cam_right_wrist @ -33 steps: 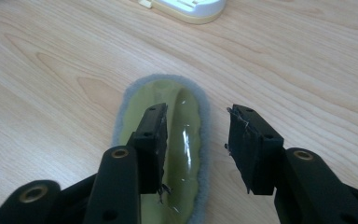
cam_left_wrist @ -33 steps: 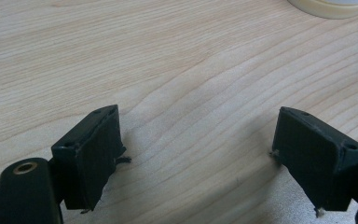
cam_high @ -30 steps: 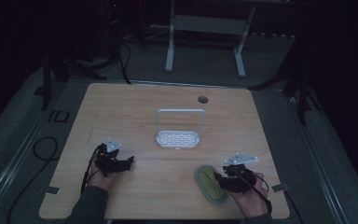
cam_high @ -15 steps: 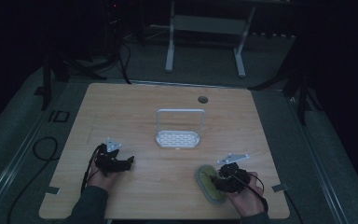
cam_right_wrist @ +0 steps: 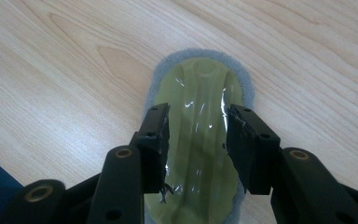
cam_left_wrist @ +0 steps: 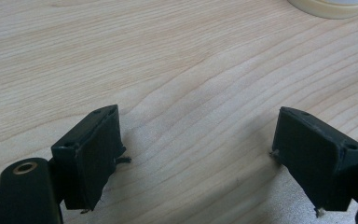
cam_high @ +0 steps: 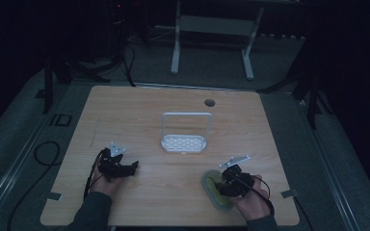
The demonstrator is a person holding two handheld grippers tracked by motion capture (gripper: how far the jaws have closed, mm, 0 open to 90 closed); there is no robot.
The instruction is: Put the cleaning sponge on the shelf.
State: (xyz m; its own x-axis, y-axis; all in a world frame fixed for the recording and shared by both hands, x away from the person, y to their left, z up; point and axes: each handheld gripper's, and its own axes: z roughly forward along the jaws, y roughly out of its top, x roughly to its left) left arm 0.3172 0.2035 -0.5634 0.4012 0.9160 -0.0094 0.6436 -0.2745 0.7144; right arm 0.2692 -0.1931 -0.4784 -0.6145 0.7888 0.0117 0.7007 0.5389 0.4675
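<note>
the room is dark, with a grey floor [cam_high: 24, 130] around a light wooden table [cam_high: 173, 120] that fills the middle of the frame. a pale frame stand [cam_high: 211, 43] sits at the upper centre, beyond the table. near the table's centre stands a white rack [cam_high: 184, 139] with a handle. at lower right lies a green-topped scrubbing pad [cam_right_wrist: 198, 140], grey-edged, perhaps a sponge. the right gripper [cam_right_wrist: 196, 140] straddles it, jaws partly apart beside its raised ridge, not yet clamped. at lower left the left gripper [cam_left_wrist: 196, 154] is spread wide over bare wood.
</note>
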